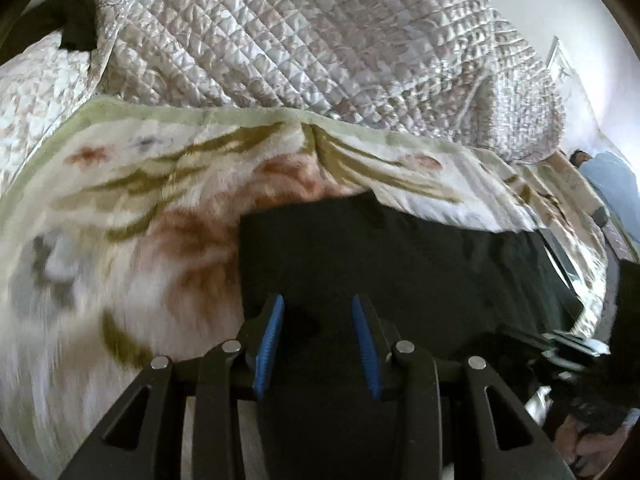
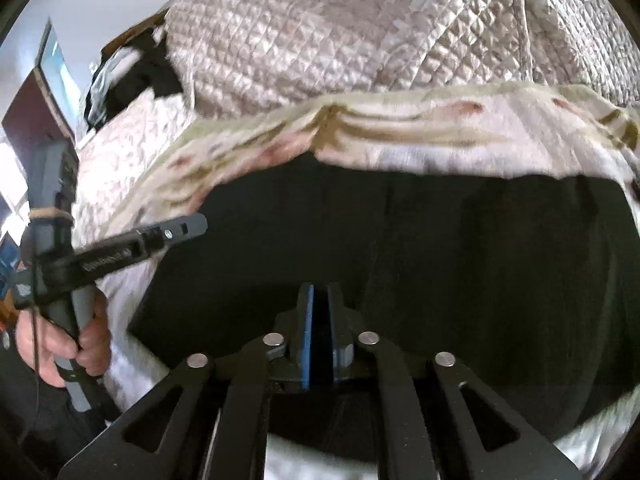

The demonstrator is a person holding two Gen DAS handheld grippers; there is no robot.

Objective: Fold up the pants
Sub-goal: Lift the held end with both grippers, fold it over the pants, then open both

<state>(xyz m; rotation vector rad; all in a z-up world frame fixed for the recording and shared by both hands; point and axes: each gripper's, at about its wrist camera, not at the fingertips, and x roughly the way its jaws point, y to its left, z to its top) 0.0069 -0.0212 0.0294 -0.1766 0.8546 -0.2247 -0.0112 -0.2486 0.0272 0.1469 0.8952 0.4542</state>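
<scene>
Hovering spread over the dark pants [image 1: 400, 256], left claw [image 1: 318, 304]; right claw [image 2: 319, 292] nearly pressed together.

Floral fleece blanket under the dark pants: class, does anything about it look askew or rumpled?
Yes. The floral fleece blanket is puckered into a ridge at its far edge, just beyond the dark pants; elsewhere it lies fairly flat.

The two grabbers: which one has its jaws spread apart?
The left gripper: a wide gap shows between its blue pads above the black pants. The right gripper has its jaws nearly together.
</scene>
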